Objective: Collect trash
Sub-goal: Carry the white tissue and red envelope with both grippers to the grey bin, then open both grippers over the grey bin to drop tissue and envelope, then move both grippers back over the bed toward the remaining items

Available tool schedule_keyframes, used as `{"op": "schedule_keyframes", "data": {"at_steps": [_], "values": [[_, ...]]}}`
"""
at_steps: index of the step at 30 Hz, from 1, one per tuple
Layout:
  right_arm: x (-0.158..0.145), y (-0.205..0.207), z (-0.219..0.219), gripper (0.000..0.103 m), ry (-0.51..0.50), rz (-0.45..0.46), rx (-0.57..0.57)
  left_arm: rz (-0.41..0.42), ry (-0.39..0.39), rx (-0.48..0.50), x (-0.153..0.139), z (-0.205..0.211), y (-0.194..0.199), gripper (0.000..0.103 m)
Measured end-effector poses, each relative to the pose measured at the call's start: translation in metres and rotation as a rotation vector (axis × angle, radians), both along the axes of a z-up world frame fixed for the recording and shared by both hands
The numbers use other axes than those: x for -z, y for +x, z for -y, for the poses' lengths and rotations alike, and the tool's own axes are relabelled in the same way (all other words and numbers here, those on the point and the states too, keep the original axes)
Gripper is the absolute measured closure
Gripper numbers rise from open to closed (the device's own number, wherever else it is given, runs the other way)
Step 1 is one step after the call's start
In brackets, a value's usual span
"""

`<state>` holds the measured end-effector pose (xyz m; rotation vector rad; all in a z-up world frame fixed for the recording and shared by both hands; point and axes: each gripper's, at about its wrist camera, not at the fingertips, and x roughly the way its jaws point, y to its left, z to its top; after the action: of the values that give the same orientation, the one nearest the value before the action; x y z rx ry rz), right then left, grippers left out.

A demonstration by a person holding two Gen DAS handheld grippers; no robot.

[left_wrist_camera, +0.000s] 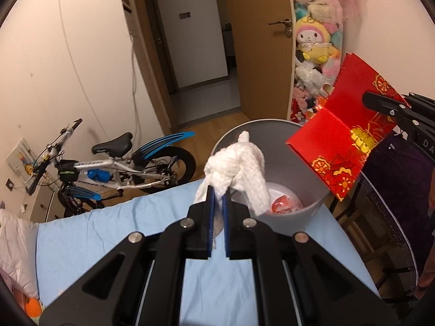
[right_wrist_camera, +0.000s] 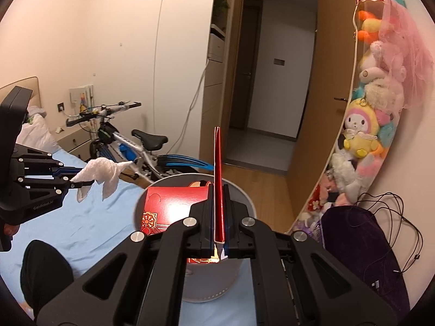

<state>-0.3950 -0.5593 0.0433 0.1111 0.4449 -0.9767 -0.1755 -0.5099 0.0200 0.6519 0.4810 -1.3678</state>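
Two pieces of trash: a crumpled white tissue (left_wrist_camera: 239,171) and a folded red card box (left_wrist_camera: 350,138), each held in the air by one claw.
Tissue: soft, wrinkled and knotted into a bunch, with loose tails hanging down; it sits near the rim of the grey trash bin (left_wrist_camera: 296,212), on its left side in the left wrist view.
Left gripper (left_wrist_camera: 218,190): blue-lined fingers pinched together on the tissue's lower part.
Red card box: flattened glossy red card printed with gold and red flowers and gold shapes; from the right wrist camera it shows edge-on as a thin upright strip (right_wrist_camera: 218,179) above the bin.
Right gripper (right_wrist_camera: 218,190): fingers clamped on the card's lower edge.
Trash bin: round, grey, open-topped, standing on the light blue bed sheet (left_wrist_camera: 108,231); red and white waste (left_wrist_camera: 284,203) lies at its bottom.
Beyond the bed: a silver and blue child's bicycle (left_wrist_camera: 117,165) by the white wall.
Right side: a tall clear hanging bag of plush toys (right_wrist_camera: 364,125) beside the open wooden door (left_wrist_camera: 261,43).
Near right: a dark purple cloth (right_wrist_camera: 361,247) with thin black cords over it.
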Motion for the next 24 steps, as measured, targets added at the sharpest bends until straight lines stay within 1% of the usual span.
{"op": "schedule_keyframes", "data": {"at_steps": [7, 9, 10, 12, 13, 14, 15, 16, 17, 18, 19, 20, 24], "values": [[0.013, 0.012, 0.042, 0.100, 0.043, -0.028, 0.023, -0.011, 0.048, 0.049, 0.019, 0.039, -0.004, 0.096], [0.019, 0.016, 0.054, 0.099, 0.070, -0.033, 0.036, -0.018, 0.050, 0.059, 0.025, 0.050, -0.005, 0.093], [0.021, 0.019, 0.057, 0.097, 0.083, -0.030, 0.039, -0.030, 0.058, 0.070, 0.027, 0.055, -0.004, 0.093], [0.026, 0.021, 0.065, 0.078, 0.110, -0.025, 0.046, -0.055, 0.083, 0.086, 0.035, 0.065, -0.001, 0.092], [0.028, 0.022, 0.069, 0.057, 0.118, -0.023, 0.054, -0.055, 0.094, 0.089, 0.038, 0.070, -0.001, 0.092], [0.029, 0.022, 0.071, 0.047, 0.120, -0.012, 0.064, -0.050, 0.100, 0.091, 0.041, 0.072, -0.002, 0.090], [0.030, 0.023, 0.074, 0.047, 0.124, 0.001, 0.066, -0.042, 0.106, 0.091, 0.045, 0.075, -0.002, 0.088], [0.030, 0.023, 0.076, 0.047, 0.134, 0.006, 0.063, -0.038, 0.108, 0.088, 0.047, 0.077, -0.002, 0.076], [0.031, 0.025, 0.077, 0.047, 0.136, 0.007, 0.059, -0.036, 0.104, 0.086, 0.049, 0.078, -0.002, 0.060], [0.031, 0.026, 0.077, 0.047, 0.136, 0.006, 0.058, -0.036, 0.096, 0.084, 0.049, 0.078, -0.002, 0.050], [0.031, 0.028, 0.077, 0.047, 0.137, 0.004, 0.054, -0.033, 0.084, 0.084, 0.049, 0.077, -0.001, 0.037], [0.031, 0.029, 0.075, 0.047, 0.138, 0.004, 0.048, -0.027, 0.073, 0.085, 0.049, 0.074, 0.000, 0.033], [0.029, 0.037, 0.065, 0.047, 0.124, -0.009, 0.023, -0.024, 0.055, 0.081, 0.047, 0.062, 0.005, 0.033]]}}
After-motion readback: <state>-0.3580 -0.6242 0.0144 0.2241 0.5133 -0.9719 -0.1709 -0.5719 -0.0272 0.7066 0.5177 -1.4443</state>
